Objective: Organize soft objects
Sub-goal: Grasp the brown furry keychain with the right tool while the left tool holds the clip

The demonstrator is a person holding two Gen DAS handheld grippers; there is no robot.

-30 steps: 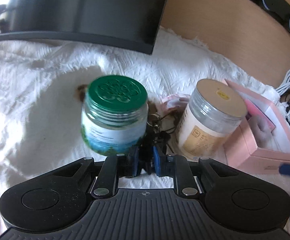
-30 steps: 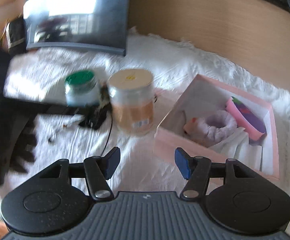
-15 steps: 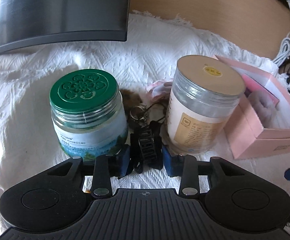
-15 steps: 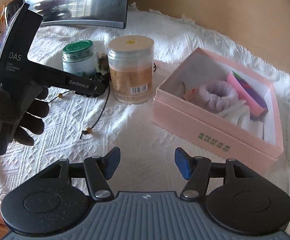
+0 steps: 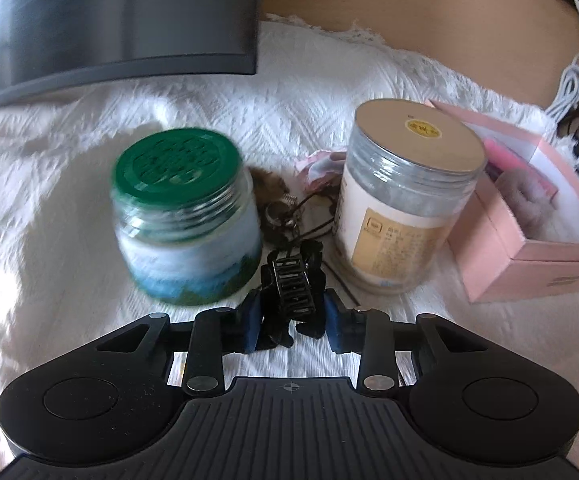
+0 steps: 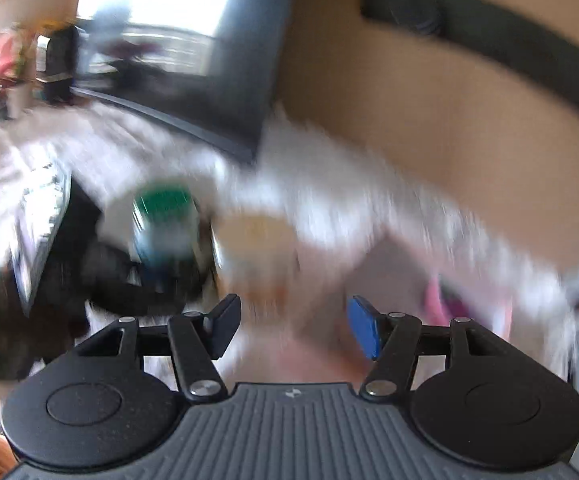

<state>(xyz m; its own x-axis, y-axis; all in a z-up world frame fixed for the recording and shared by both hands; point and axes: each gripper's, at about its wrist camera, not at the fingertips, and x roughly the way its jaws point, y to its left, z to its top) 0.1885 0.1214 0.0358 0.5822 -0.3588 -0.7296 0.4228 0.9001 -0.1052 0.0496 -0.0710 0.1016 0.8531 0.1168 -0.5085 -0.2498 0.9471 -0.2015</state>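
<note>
My left gripper is shut on a black hair claw clip, held between its blue pads just above the white cloth, in front of the gap between two jars. Behind the clip lie a brown fuzzy item, a keyring with cord and a pink-white soft item. The pink box at right holds a mauve fuzzy scrunchie and a pink item. My right gripper is open and empty; its view is heavily blurred, with the pink box ahead of it.
A green-lidded glass jar stands left of the clip and a tan-lidded clear jar right of it. A dark monitor sits at the back left. A wooden wall, a power strip and a white cable are at the back right.
My left gripper has drawn back slightly and lifted the black clip. My right gripper has swung fast, blurring its view, and stays open.
</note>
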